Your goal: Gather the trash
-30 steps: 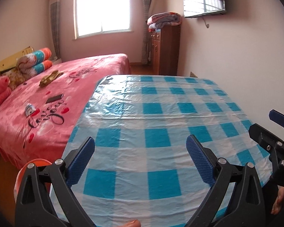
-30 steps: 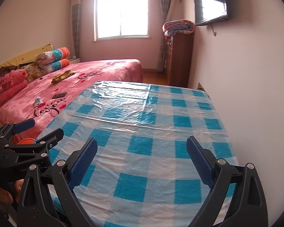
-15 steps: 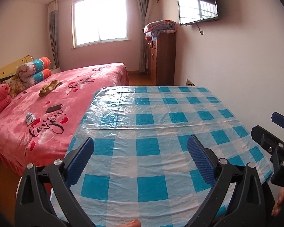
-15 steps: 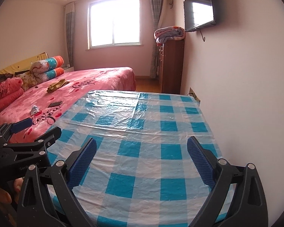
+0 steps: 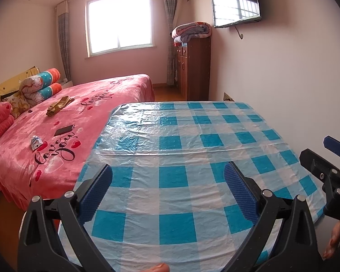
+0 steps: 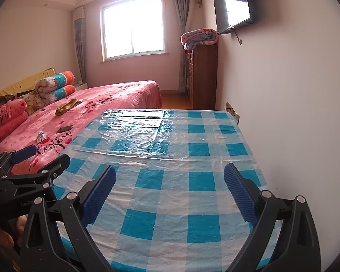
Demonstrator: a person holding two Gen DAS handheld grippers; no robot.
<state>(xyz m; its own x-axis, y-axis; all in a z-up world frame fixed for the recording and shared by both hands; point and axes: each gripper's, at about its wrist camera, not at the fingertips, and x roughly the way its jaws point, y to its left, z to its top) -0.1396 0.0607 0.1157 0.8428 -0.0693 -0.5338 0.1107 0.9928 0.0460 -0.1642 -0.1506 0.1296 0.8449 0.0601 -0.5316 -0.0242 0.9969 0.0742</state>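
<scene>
Two grippers are hovering side by side over the near end of a table covered in a blue-and-white checked plastic tablecloth (image 5: 181, 181), both pointing toward the far window. Left gripper (image 5: 167, 190) is gaping wide with nothing between its blue pads (image 5: 97, 195); right gripper (image 6: 170, 190) is likewise spread fully and holding nothing. Both are probably sitting open and level because no pickup is underway yet, just scanning. No trash is showing on the cloth. Likeliest trash candidate is the small crumpled white-blue wrapper (image 5: 35, 142) lying on the pink bedspread (image 5: 90, 104) to the left, just near of a dark phone (image 5: 64, 130) and well apart from both grippers; a gold-brown crumpled item (image 5: 56, 106) farther up the bed might also count, cannot tell. Table's right edge is running close along the wall (image 6: 294, 113), so little room there; left edge is dropping toward the bed with a narrow floor gap. Open room for moving is leftward and over the bed.
</scene>
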